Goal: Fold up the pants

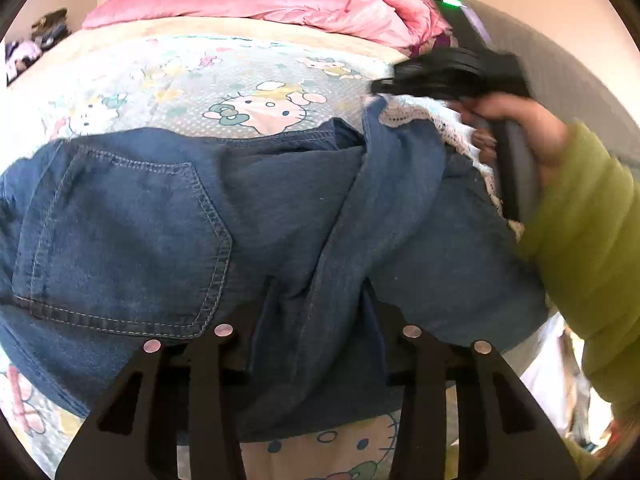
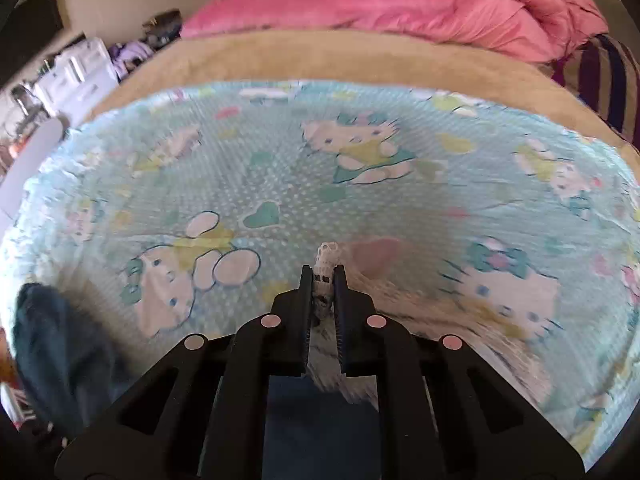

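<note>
So your right tool (image 2: 324, 280) pinches the pants' (image 1: 280, 208) lace hem (image 2: 327, 258), your left tool (image 1: 318, 300) clamps a denim fold, and folding on the bed (image 2: 320, 184) looks barely half done.

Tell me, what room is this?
Probably a bedroom. The jeans lie on a bed with a cartoon-cat sheet, and a pink quilt is bunched up at the far end.

A pale blue cartoon-cat printed sheet (image 2: 280, 168) covers the near part of a bed, laid over a tan blanket (image 2: 320, 56). A rumpled pink quilt (image 2: 360, 4) is heaped along the far edge. A striped purple cloth (image 2: 608, 80) lies at right; white plastic drawers (image 2: 76, 76) and cluttered belongings stand at left.
</note>
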`<state>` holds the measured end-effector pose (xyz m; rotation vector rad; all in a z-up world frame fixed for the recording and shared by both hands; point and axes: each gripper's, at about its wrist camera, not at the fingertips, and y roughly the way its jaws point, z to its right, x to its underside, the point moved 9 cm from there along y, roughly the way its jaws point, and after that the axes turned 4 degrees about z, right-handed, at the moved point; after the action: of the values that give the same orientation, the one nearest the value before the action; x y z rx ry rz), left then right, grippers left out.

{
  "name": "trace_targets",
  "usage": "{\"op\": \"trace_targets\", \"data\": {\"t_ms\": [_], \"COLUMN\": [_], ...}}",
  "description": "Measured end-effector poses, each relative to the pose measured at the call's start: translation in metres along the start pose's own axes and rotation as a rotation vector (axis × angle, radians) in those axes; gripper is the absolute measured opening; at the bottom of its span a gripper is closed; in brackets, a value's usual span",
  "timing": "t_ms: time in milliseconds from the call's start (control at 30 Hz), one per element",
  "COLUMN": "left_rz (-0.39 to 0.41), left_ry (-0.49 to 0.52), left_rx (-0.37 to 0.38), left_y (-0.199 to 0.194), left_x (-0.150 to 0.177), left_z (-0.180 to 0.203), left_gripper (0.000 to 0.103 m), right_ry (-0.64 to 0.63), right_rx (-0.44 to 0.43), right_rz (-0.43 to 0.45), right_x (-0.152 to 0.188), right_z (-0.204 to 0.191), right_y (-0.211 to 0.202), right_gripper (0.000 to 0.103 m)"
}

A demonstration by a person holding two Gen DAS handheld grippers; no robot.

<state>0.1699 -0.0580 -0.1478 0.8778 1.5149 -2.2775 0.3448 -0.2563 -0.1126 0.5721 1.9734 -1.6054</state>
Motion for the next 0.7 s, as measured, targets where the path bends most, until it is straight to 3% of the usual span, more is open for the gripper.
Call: {"op": "trace_targets", "data": {"t_ms": [233,433,533,567,700], "left_rz": [0.034,0.038,0.041,0.044,0.045], "left_ry": [0.016,0.08,0.171,0.204,0.292], "left_rx": [0.033,0.033,0.013,0.003,-0.015], "left_y": [-0.007,-0.004,-0.008,-0.01,-0.023], "left_x": [-0.006,-0.01,-0.011,-0.012,-0.013], "left_z": [0.01,0.021,0.028,0.03,0.034], "left_gripper": [0.04,0.042,0.01,0.005,0.002], "right_ry": [0.143,0.212,0.236,0.24,0.242], "right_rx": [-0.022,-0.015,-0.018,-0.021,-0.02], "right_rz": [0.092,0.118,0.113,0.112,0.09], "right_x": [0.033,0.079,0.102,0.11,0.14], "right_z": [0.05,0.07,0.072,0.072,0.065], "right_y": [-0.095,-0.159,-0.178,-0.185,-0.202], "right_gripper": [0.005,0.005,0.005,0.005,0.005]}}
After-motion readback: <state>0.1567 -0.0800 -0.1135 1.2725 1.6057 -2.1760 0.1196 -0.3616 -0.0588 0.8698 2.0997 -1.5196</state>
